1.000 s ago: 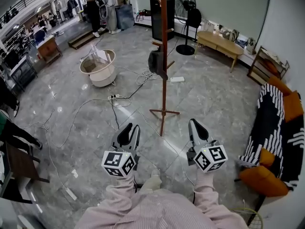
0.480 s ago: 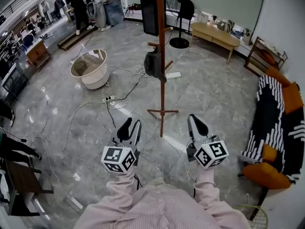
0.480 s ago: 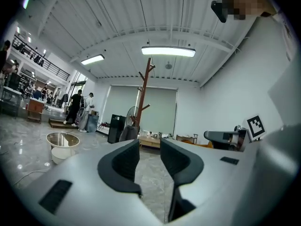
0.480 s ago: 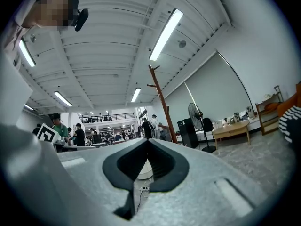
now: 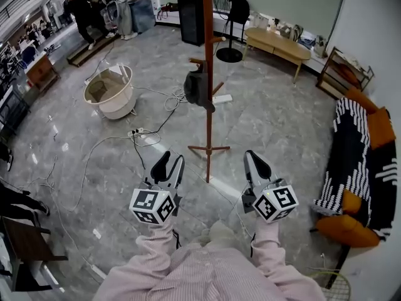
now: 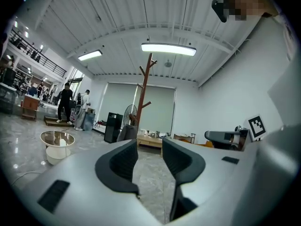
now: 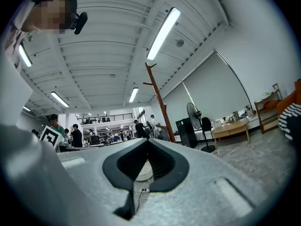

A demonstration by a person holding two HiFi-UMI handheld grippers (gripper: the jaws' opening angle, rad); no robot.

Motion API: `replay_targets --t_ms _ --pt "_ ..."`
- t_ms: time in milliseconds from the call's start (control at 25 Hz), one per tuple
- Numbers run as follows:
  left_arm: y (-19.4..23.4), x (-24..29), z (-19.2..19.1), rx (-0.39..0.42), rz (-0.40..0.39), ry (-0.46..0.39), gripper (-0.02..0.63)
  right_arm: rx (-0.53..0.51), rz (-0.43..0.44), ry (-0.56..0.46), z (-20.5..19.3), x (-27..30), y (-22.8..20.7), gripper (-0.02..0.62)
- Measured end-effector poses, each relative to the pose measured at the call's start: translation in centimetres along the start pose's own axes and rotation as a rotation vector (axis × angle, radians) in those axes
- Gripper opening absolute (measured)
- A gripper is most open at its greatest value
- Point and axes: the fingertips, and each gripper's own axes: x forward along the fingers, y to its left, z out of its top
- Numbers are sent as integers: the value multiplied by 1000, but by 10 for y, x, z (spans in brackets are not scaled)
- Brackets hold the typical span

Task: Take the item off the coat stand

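A tall brown wooden coat stand (image 5: pixel 208 74) rises from the grey floor just ahead of me. A dark bag (image 5: pixel 197 88) hangs on one of its lower pegs, on the left side of the pole. My left gripper (image 5: pixel 169 163) is held low, short of the stand's base and to its left. Its jaws are opening, with a clear gap and nothing between them (image 6: pixel 149 142). My right gripper (image 5: pixel 253 160) is level with it on the right of the base, shut and empty (image 7: pixel 148 141). In the left gripper view the stand (image 6: pixel 143 93) and bag (image 6: pixel 127 133) lie straight ahead.
A white round tub (image 5: pixel 109 93) and loose cables (image 5: pixel 147 133) lie on the floor to the left of the stand. Behind it stand a black speaker (image 5: pixel 188 5), a fan (image 5: pixel 233 11) and a low wooden table (image 5: pixel 276 42). A sofa with a striped throw (image 5: pixel 354 162) fills the right.
I have come closer to the coat stand, whose base now sits nearer the grippers. The left gripper's jaws have spread a little. Both grippers keep their places in front of me.
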Motion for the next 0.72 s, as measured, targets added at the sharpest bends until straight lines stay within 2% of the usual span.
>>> replay_targets --t_ms 360,720 --pt "29 44 -6 -18 4 13 160 12 17 17 -10 51 -23 5" --pt "69 114 15 -23 20 8 179 26 58 22 0 136 -51 5"
